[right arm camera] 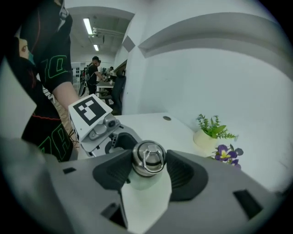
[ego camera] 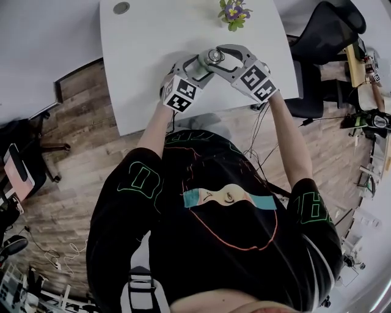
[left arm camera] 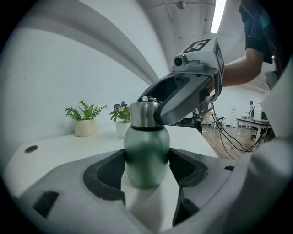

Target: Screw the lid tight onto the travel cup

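Observation:
A green travel cup [left arm camera: 146, 155] with a steel lid [left arm camera: 144, 114] stands on the white table [ego camera: 153, 49]. My left gripper [left arm camera: 146, 165] is shut on the cup's green body, one pad pressed to each side. My right gripper [right arm camera: 149, 165] comes from above and its pads hug the steel lid [right arm camera: 149, 157], which has a wire loop on top. In the head view both grippers meet over the lid [ego camera: 214, 56] near the table's front edge, the left gripper [ego camera: 204, 65] at its left and the right gripper [ego camera: 223, 56] at its right.
A small pot of purple flowers [ego camera: 234, 13] and a potted green plant [left arm camera: 86, 125] stand on the table behind the cup. A cable hole [ego camera: 121, 8] sits at the table's far side. A black office chair [ego camera: 330, 30] and cables are to the right.

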Motion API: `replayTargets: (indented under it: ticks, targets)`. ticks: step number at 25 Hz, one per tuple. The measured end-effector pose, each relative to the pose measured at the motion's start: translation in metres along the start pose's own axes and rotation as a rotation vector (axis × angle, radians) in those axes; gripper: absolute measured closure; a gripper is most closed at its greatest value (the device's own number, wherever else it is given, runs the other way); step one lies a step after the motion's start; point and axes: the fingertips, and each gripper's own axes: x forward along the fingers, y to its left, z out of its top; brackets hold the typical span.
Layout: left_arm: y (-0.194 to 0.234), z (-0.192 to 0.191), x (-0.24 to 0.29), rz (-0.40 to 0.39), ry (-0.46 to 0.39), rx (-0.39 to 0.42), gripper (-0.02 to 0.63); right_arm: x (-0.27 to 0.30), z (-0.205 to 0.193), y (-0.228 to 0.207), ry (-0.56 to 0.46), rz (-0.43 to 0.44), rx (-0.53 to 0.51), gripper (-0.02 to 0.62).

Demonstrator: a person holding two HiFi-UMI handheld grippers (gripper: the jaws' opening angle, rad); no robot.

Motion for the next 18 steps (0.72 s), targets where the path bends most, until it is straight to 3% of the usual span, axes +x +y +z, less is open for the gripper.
replayTargets:
  ticks: [5, 14, 18]
  targets:
    - [0.0012, 0.0008, -0.0006, 0.002, 0.001, 0.003, 0.29, -0.0005, 0.0025, -0.0014, -0.022, -0.03, 0.069, 0.357]
    - [0.001, 0.0005, -0.0001, 0.023, 0.005, 0.003, 0.288, -0.0028, -0.0003, -0.007, -0.057, -0.355, 0.314, 0.357]
    - [0.001, 0.0003, 0.0, 0.023, 0.004, 0.0, 0.289, -0.0032, -0.0008, -0.0086, -0.069, -0.43, 0.385, 0.357]
